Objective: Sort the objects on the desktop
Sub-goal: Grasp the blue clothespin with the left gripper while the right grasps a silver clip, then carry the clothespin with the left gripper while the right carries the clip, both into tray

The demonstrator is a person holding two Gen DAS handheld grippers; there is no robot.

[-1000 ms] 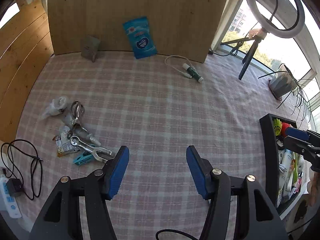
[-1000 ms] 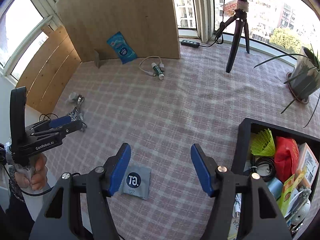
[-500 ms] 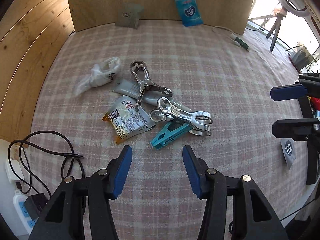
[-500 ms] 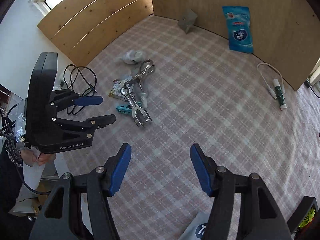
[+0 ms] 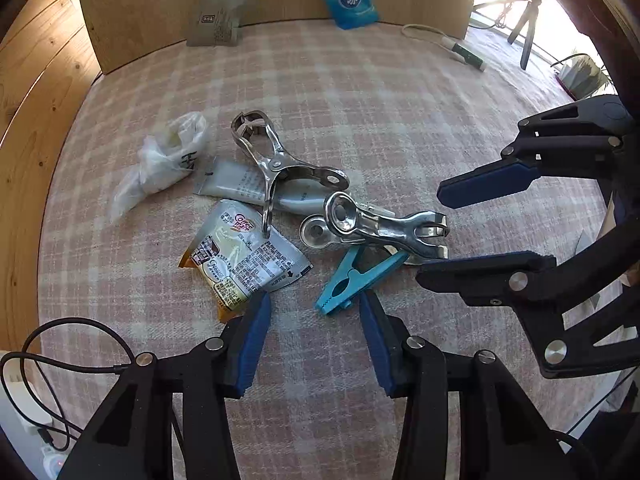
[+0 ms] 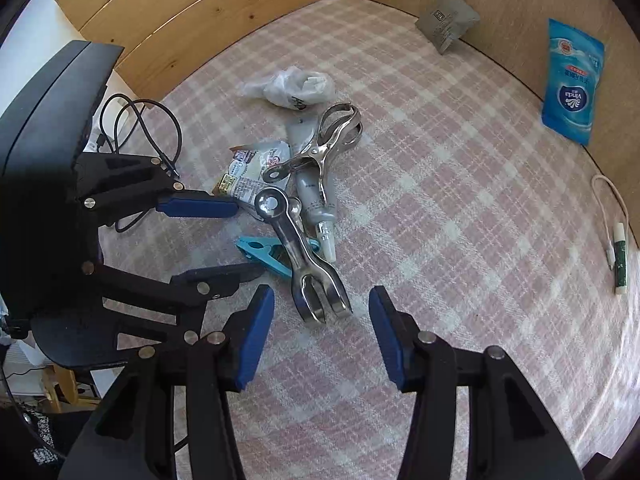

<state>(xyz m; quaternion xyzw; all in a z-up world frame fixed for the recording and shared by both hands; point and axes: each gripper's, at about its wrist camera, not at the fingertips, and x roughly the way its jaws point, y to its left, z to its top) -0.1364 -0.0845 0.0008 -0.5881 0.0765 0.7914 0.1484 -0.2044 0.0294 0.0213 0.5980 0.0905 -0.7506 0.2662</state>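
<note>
A pile lies on the checked cloth (image 5: pixel 400 120): two steel clips (image 5: pixel 380 226) (image 5: pixel 276 160), a teal plastic clip (image 5: pixel 360 276), a creamer sachet (image 5: pixel 240 256), a white tube (image 5: pixel 236 180) and a crumpled plastic bag (image 5: pixel 160 160). My left gripper (image 5: pixel 314 300) points down at the teal clip (image 6: pixel 272 256). Its jaws are closing, the clip's tail lies between them, and the pads stand clear of it. My right gripper (image 6: pixel 320 296) straddles the forked end of the nearer steel clip (image 6: pixel 300 256). Its jaws are closing too, without touching the clip.
A blue tissue pack (image 6: pixel 572 84) and a grey packet (image 6: pixel 446 20) lean on the wooden back board. A white cable with a green-and-white stick (image 6: pixel 620 252) lies at the far right. A black cable (image 5: pixel 60 360) loops off the cloth's left edge.
Both grippers have come down over the pile. The right one swung in from the right to the steel clip. Both pairs of jaws have narrowed.
</note>
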